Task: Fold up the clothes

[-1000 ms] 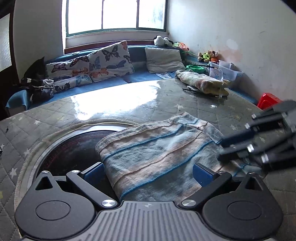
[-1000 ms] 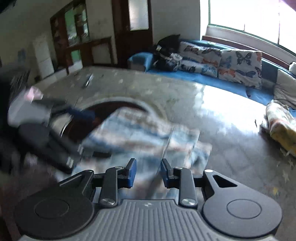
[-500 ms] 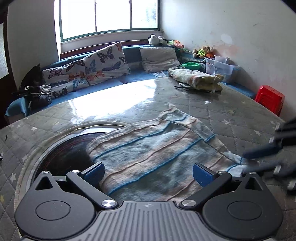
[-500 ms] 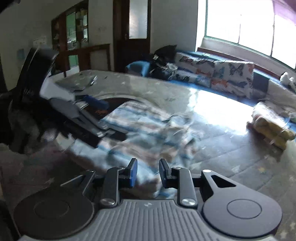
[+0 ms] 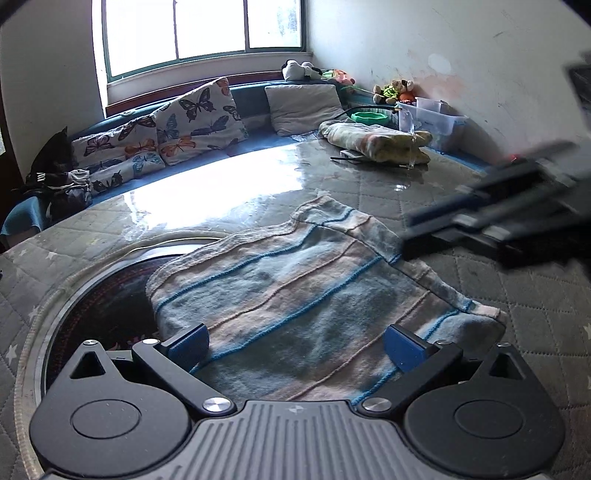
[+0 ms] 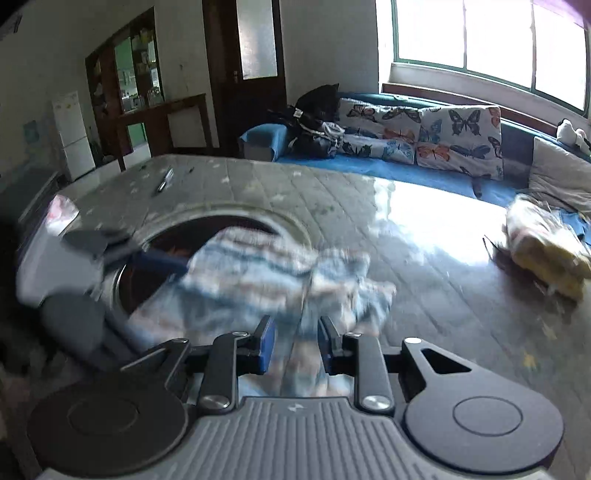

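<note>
Daylit from window (image 5: 207, 33), panes blown out. Strong glare patch on glossy bench (image 5: 207, 192). Fisheye bending at edges, corners vignetted dark. Left wrist view sharp; right wrist view motion-blurred, striped cloth (image 6: 258, 273) smeared.

Lived-in home sitting room, blue corner bench sofa (image 5: 255, 146) beneath a wide green-framed window (image 5: 207, 33), butterfly-print cushions (image 5: 199, 114), soft toys (image 5: 393, 90) in the corner, dark wooden door (image 6: 245, 70), white refrigerator (image 6: 72, 133), large quilted grey table cover (image 5: 517, 295) under clear plastic

R gripper (image 5: 424, 236) blurred; cloth (image 6: 258, 273) smeared
</note>
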`<action>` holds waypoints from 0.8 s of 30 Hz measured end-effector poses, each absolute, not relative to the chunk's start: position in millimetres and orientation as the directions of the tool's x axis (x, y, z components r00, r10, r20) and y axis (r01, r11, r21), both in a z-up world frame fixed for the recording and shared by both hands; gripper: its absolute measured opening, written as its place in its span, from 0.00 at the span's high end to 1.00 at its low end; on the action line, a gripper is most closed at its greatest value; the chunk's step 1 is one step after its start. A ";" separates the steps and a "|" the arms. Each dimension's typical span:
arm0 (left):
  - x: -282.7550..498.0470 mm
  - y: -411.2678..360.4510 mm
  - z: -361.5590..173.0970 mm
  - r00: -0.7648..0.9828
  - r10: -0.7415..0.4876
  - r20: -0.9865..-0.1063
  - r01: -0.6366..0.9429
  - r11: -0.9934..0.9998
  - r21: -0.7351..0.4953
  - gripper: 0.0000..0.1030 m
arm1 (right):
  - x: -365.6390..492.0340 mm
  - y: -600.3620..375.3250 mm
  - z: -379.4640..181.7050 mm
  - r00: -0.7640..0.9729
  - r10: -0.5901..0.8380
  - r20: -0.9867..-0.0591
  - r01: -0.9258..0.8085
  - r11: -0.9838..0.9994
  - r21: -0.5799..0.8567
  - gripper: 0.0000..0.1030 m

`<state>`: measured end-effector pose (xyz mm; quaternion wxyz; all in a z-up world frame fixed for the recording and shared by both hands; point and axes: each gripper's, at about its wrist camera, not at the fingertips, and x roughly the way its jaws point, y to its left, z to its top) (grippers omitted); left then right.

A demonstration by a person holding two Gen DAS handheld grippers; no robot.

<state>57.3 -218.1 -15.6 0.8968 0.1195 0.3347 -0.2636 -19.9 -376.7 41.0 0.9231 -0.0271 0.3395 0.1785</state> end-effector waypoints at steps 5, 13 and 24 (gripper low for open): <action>61.3 -214.4 -11.5 0.644 -0.401 -0.651 0.551 0.834 0.032 0.00 | 15.3 -371.2 21.8 0.679 0.299 -0.671 -0.337 0.938 0.077 0.76; 101.6 -186.3 -7.6 0.707 -0.316 -0.632 0.417 0.909 0.012 0.01 | 17.6 -378.4 6.7 0.662 0.294 -0.689 -0.323 0.942 0.091 0.78; 134.2 -153.4 -22.5 0.754 -0.145 -0.641 0.265 0.960 0.095 0.01 | 18.6 -377.1 7.4 0.657 0.291 -0.695 -0.334 0.940 0.077 0.78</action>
